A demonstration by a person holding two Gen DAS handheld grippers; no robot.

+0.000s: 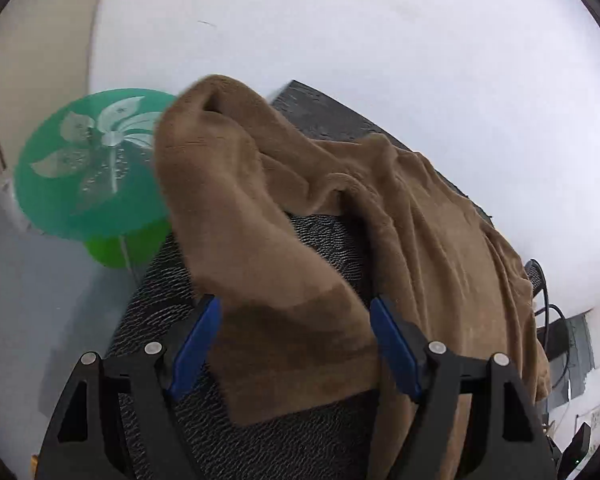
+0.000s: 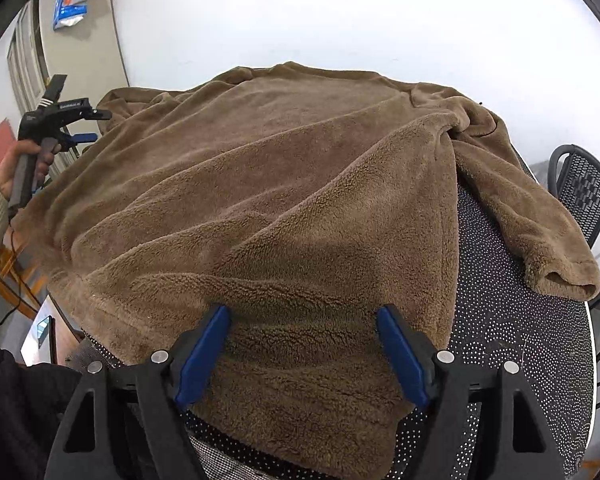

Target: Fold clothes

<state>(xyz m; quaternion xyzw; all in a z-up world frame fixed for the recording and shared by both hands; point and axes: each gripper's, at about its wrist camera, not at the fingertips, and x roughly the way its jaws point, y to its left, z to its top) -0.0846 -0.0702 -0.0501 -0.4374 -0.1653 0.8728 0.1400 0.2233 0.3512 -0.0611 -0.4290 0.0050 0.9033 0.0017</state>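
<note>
Unlabelled brown fleece sweater (image 2: 284, 184), spread

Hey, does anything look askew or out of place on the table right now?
The sweater lies rumpled, not flat. One sleeve trails over the table edge on the right, and the other is bunched up and twisted.
</note>
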